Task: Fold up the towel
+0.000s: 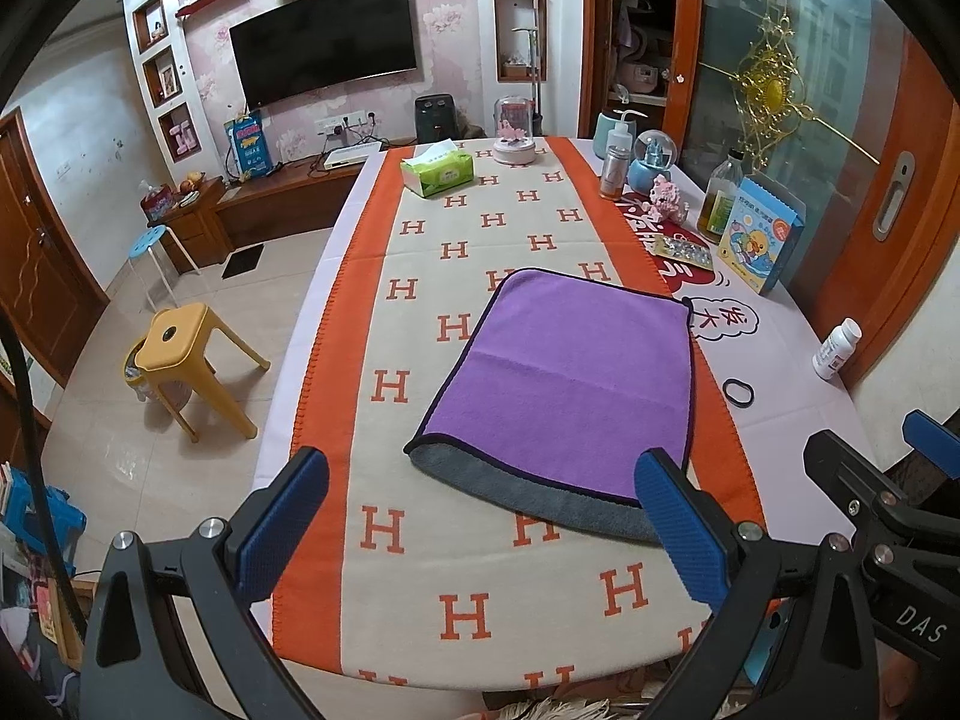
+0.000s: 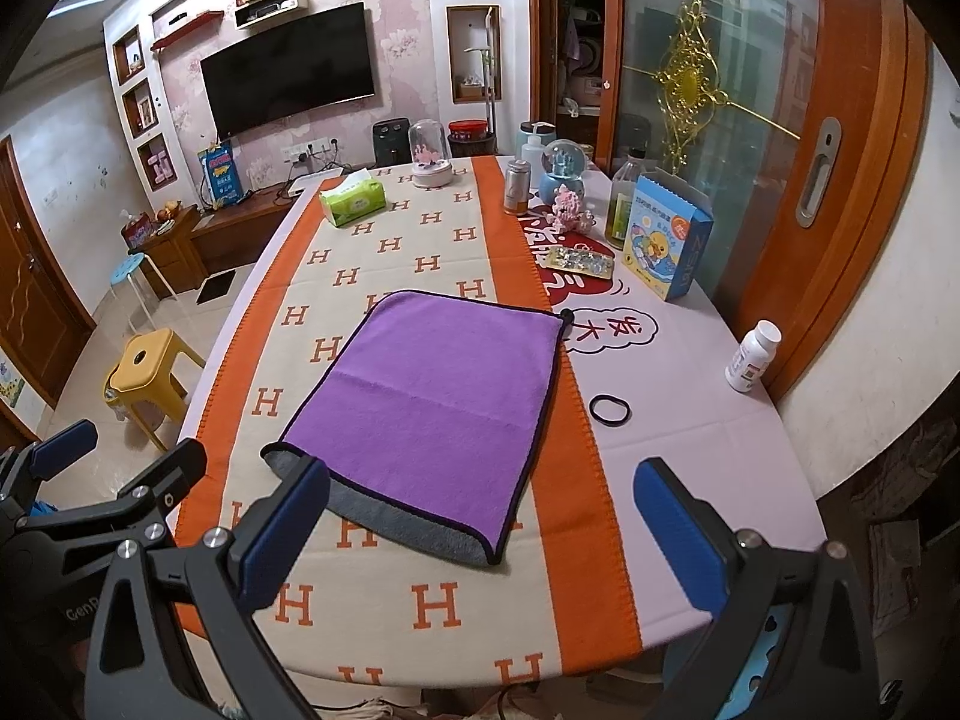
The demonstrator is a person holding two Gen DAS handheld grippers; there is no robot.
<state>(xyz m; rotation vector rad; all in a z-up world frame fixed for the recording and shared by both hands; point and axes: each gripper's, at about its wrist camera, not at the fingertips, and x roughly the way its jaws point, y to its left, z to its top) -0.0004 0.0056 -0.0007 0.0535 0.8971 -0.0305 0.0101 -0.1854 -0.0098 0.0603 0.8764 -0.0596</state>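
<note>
A purple towel (image 1: 570, 372) with a grey underside and dark trim lies folded over on the orange and cream H-pattern table cover; the grey lower layer sticks out at its near edge. It also shows in the right wrist view (image 2: 432, 396). My left gripper (image 1: 480, 516) is open and empty, held above the near part of the table, short of the towel's near edge. My right gripper (image 2: 480, 522) is open and empty, also just short of the towel's near edge. The right gripper's fingers show at the right edge of the left wrist view (image 1: 924, 444).
A black hair tie (image 2: 610, 408) and a white pill bottle (image 2: 753, 357) lie right of the towel. A blue box (image 2: 666, 246), bottles, a snow globe (image 2: 562, 171) and a green tissue pack (image 2: 351, 201) stand farther back. A yellow stool (image 1: 180, 354) stands on the floor at left.
</note>
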